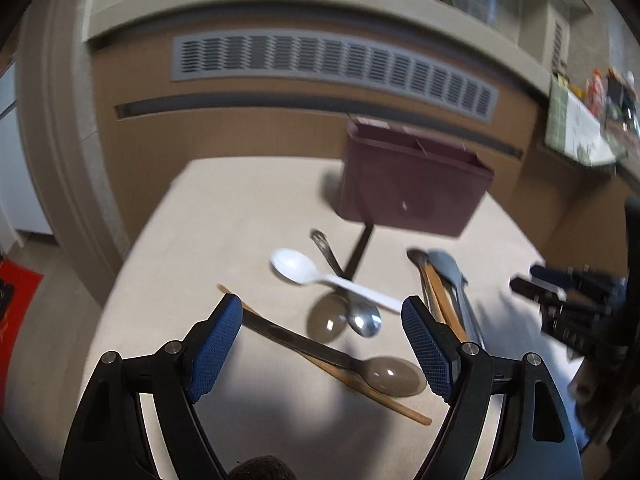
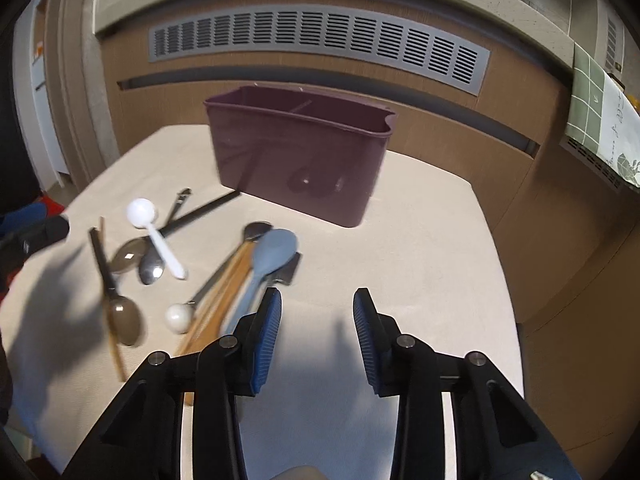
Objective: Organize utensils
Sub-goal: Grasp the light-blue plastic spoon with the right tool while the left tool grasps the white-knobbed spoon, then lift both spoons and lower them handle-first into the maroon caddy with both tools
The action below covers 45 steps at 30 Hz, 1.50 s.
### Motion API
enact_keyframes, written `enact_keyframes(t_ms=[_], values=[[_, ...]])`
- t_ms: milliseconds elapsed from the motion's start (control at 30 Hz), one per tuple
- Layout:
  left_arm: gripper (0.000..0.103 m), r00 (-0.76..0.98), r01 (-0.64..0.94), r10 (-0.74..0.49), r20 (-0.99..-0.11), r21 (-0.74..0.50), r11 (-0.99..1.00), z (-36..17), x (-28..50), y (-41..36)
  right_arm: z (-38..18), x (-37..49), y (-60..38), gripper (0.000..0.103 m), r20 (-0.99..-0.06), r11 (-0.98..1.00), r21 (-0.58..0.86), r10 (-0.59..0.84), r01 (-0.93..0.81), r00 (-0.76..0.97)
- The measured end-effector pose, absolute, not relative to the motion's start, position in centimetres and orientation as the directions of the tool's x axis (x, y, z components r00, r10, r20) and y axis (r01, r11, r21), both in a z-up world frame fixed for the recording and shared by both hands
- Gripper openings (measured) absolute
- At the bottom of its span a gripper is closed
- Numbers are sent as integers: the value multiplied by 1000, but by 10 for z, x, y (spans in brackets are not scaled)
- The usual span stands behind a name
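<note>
A dark maroon divided utensil holder (image 1: 412, 184) (image 2: 300, 156) stands at the back of the beige table. Loose utensils lie in front of it: a white plastic spoon (image 1: 296, 266) (image 2: 154, 232), a metal spoon (image 1: 362, 320) (image 2: 151, 268), a translucent brown spoon with a dark handle (image 1: 384, 374) (image 2: 124, 314), wooden chopsticks (image 1: 444, 300) (image 2: 218, 300) and a grey-blue spoon (image 1: 448, 268) (image 2: 272, 252). My left gripper (image 1: 322, 346) is open and empty above the brown spoon. My right gripper (image 2: 317, 338) is open and empty, to the right of the pile.
The table (image 2: 432, 240) is small with rounded corners; its edges fall off left and right. A wooden cabinet wall with a grey vent grille (image 2: 320, 40) stands behind it. The right gripper shows blurred at the right of the left wrist view (image 1: 568, 300). A white round-headed utensil (image 2: 178, 318) lies by the chopsticks.
</note>
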State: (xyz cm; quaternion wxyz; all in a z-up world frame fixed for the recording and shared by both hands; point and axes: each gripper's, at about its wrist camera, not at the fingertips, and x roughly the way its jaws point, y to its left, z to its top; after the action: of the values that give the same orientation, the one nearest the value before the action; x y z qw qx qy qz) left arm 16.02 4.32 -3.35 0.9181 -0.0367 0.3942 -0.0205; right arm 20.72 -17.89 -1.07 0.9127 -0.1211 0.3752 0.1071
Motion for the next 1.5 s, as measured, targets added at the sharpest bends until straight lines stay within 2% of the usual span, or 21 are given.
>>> enact_keyframes(t_ms=[167, 200, 233, 300, 333, 500, 633, 700, 800, 867, 900, 1033, 1233, 1333, 1500], values=[[75, 668, 87, -116, -735, -77, 993, -43, 173, 16, -17, 213, -204, 33, -715, 970, -111, 73, -216, 695], [70, 664, 106, -138, -735, -89, 990, -43, 176, 9, -17, 214, -209, 33, -716, 972, -104, 75, -212, 695], [66, 654, 132, -169, -737, -109, 985, -44, 179, 1, -18, 214, -213, 33, -715, 974, -93, 80, -208, 694], [41, 623, 160, -188, -759, -112, 981, -49, 183, -13, -19, 215, -225, 33, -717, 978, -50, 107, -204, 688], [38, 626, 169, -213, -750, -136, 976, -49, 184, -19, -20, 215, -230, 33, -716, 980, -30, 116, -196, 688], [38, 591, 224, -282, -756, -182, 957, -51, 182, -40, -23, 216, -243, 33, -702, 987, -6, 110, -161, 703], [37, 586, 207, -248, -771, -153, 966, -55, 184, -44, -24, 216, -244, 33, -694, 986, 3, 121, -165, 709], [32, 576, 196, -254, -777, -170, 966, -56, 186, -42, -25, 217, -243, 33, -694, 986, 14, 127, -164, 708], [30, 577, 185, -245, -779, -168, 968, -59, 190, -43, -24, 218, -242, 34, -692, 988, 16, 124, -157, 711], [23, 588, 179, -241, -772, -167, 970, -59, 192, -43, -22, 220, -239, 33, -698, 987, 22, 127, -157, 704], [23, 594, 178, -239, -768, -164, 970, -60, 193, -42, -21, 220, -236, 34, -704, 986, 25, 133, -163, 697], [22, 662, 157, -230, -713, -168, 973, -45, 189, -25, -13, 224, -221, 34, -716, 977, 38, 173, -210, 676], [22, 767, 109, -182, -615, -154, 982, -10, 175, 22, -18, 245, -182, 34, -750, 952, 131, 277, -276, 601], [22, 782, 90, -180, -596, -177, 980, -5, 169, 42, -27, 258, -156, 34, -774, 952, 112, 263, -285, 575], [22, 790, 78, -194, -582, -219, 973, -9, 162, 64, -44, 280, -127, 34, -826, 968, 29, 163, -248, 539]])
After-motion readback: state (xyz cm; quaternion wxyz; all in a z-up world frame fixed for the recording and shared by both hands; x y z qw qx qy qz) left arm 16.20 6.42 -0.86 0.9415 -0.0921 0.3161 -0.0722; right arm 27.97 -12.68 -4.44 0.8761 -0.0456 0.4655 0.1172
